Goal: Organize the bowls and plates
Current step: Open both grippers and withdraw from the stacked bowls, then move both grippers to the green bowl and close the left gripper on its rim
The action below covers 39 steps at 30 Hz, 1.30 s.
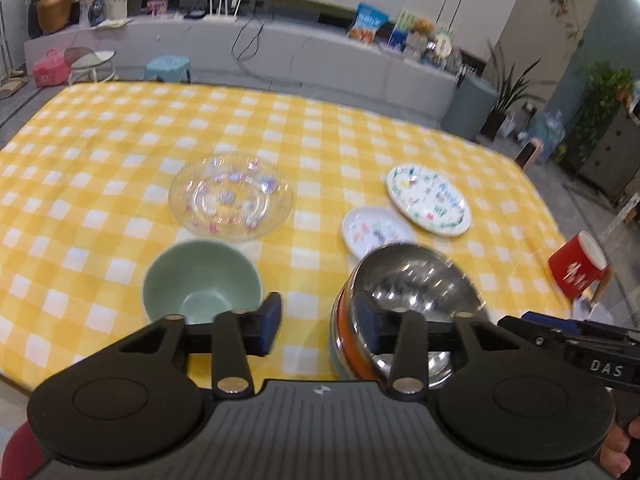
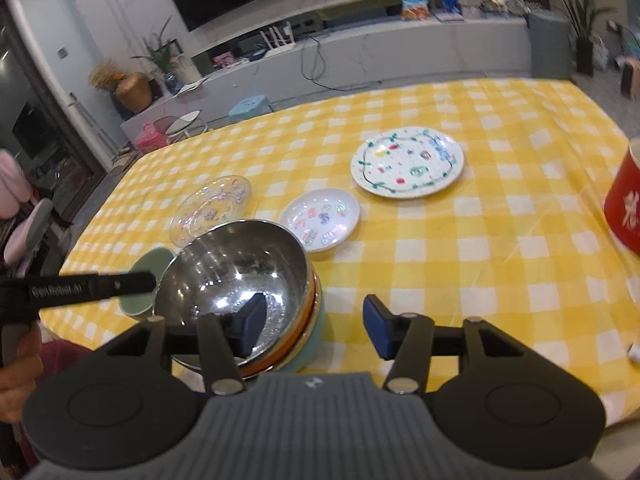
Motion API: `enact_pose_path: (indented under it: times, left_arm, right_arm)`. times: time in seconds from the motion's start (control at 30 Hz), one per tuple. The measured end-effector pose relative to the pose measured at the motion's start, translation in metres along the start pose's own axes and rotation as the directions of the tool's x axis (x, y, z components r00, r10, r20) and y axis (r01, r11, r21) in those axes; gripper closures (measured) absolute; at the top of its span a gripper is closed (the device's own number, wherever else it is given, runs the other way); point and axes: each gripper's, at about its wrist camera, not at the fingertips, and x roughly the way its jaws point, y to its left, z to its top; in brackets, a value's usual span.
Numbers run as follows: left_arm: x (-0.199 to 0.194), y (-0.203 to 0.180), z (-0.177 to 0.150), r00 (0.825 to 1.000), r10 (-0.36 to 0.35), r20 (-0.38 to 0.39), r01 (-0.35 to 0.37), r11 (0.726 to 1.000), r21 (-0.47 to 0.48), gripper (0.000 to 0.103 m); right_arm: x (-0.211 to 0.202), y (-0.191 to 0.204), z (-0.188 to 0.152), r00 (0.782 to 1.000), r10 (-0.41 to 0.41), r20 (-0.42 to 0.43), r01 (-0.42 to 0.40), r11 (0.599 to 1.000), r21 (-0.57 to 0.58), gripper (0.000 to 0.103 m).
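- Stainless steel bowl [image 1: 416,280] sits on top of a nested stack; below its rim we see an orange bowl [image 1: 352,344] and a pale teal bowl [image 2: 308,356] at the bottom.
- We read the left gripper [image 1: 320,320] as apart: the left pad hangs over bare yellow checked tablecloth [image 1: 120,128], the right pad lies over the steel bowl's near rim. Contact with the rim we cannot tell.
- Right gripper [image 2: 316,324] also apart: its left pad is inside the steel bowl, its right pad over bare cloth, pressing on nothing we can see.
- Green bowl [image 1: 200,280] stands just left of the left jaws, apart from the stack.
- Beyond the left jaws: clear glass plate [image 1: 232,196].
- Beyond the right jaws: small white dish [image 2: 320,220], then large patterned plate [image 2: 408,162], just apart.
- Red mug [image 2: 626,208] far right.
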Motion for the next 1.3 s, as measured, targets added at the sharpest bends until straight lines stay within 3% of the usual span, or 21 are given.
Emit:
enact_pose_path:
  times: [0.1, 0.2, 0.3, 0.47, 0.53, 0.63, 0.87, 0.9, 0.93, 0.97, 1.1, 1.3]
  left_arm:
    - [-0.01, 0.001, 0.004, 0.999, 0.007, 0.033, -0.007, 1.0, 0.011, 0.042]
    - [-0.016, 0.002, 0.007, 0.995, 0.088, 0.046, -0.089, 0.995, 0.034, 0.041]
    - [-0.024, 0.012, 0.01, 0.984, 0.158, 0.081, -0.157, 0.987, -0.018, 0.041]
    - [-0.022, 0.036, 0.016, 0.973, 0.226, 0.046, -0.223, 0.973, -0.055, 0.041]
    - [-0.019, 0.047, 0.016, 0.97, 0.241, 0.021, -0.239, 0.967, -0.083, 0.041]
    - [-0.018, 0.062, 0.016, 0.97, 0.244, -0.005, -0.243, 0.962, -0.121, 0.041]
    - [-0.012, 0.08, 0.016, 0.969, 0.242, -0.046, -0.246, 0.955, -0.168, 0.041]
    - [-0.011, 0.083, 0.016, 0.971, 0.235, -0.049, -0.24, 0.955, -0.176, 0.041]
    - [-0.01, 0.085, 0.016, 0.972, 0.227, -0.054, -0.234, 0.955, -0.184, 0.041]
    - [-0.007, 0.087, 0.016, 0.974, 0.219, -0.06, -0.226, 0.955, -0.191, 0.041]
    - [0.005, 0.096, 0.015, 0.974, 0.199, -0.111, -0.22, 0.95, -0.221, 0.042]
    - [0.01, 0.104, 0.013, 0.963, 0.238, -0.129, -0.266, 0.924, -0.276, 0.044]
  right_arm:
    - [-0.011, 0.007, 0.008, 0.999, 0.003, 0.035, -0.003, 1.0, 0.005, 0.049]
    - [-0.024, 0.023, 0.017, 0.997, 0.043, 0.057, -0.041, 0.999, -0.032, 0.048]
    - [-0.036, 0.047, 0.025, 0.994, 0.065, 0.092, -0.055, 0.993, -0.108, 0.048]
    - [-0.046, 0.083, 0.039, 0.99, 0.098, 0.099, -0.073, 0.97, -0.233, 0.047]
    - [-0.043, 0.097, 0.042, 0.992, 0.086, 0.091, -0.056, 0.955, -0.29, 0.041]
    - [-0.03, 0.116, 0.044, 0.993, 0.116, 0.001, -0.108, 0.921, -0.375, 0.036]
    - [0.019, 0.144, 0.047, 0.966, 0.186, -0.18, -0.244, 0.885, -0.396, 0.035]
    - [0.025, 0.148, 0.047, 0.962, 0.191, -0.193, -0.256, 0.875, -0.411, 0.028]
    - [0.032, 0.152, 0.047, 0.959, 0.199, -0.202, -0.27, 0.862, -0.43, 0.01]
    - [0.037, 0.156, 0.047, 0.958, 0.205, -0.203, -0.277, 0.851, -0.447, 0.003]
    - [0.062, 0.164, 0.051, 0.962, 0.166, -0.215, -0.251, 0.848, -0.466, 0.003]
    - [0.106, 0.166, 0.064, 0.941, 0.117, -0.319, -0.251, 0.873, -0.419, 0.004]
